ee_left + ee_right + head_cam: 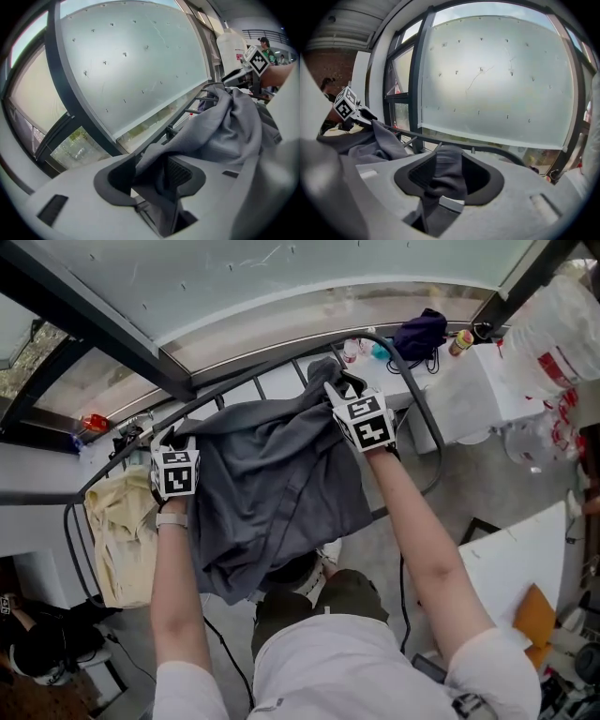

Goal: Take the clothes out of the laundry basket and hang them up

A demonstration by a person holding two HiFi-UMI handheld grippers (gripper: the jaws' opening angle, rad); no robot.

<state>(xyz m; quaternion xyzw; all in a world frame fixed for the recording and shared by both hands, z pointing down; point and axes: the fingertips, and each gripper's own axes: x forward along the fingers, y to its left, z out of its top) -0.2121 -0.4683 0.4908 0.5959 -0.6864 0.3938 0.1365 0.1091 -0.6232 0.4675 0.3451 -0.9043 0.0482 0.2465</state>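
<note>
Grey garment (272, 484) hung over the rack rail (427, 423), its long axis running from my left tool (165, 438) to my right tool (341, 386); both stood spread, cloth slack inside each.

No word, number or brand can be read. Right of the dark grey cloth garment (272, 484), a white plastic bag (560, 326) carries blurred red print. The left gripper (171, 439) and right gripper (339, 388) bear only black-and-white square patterns.

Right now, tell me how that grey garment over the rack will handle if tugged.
Likely floppy: the grey garment folds and sags over the drying rack. Probably light, since it bunches between the fingers. It may slide along the smooth rails.
</note>
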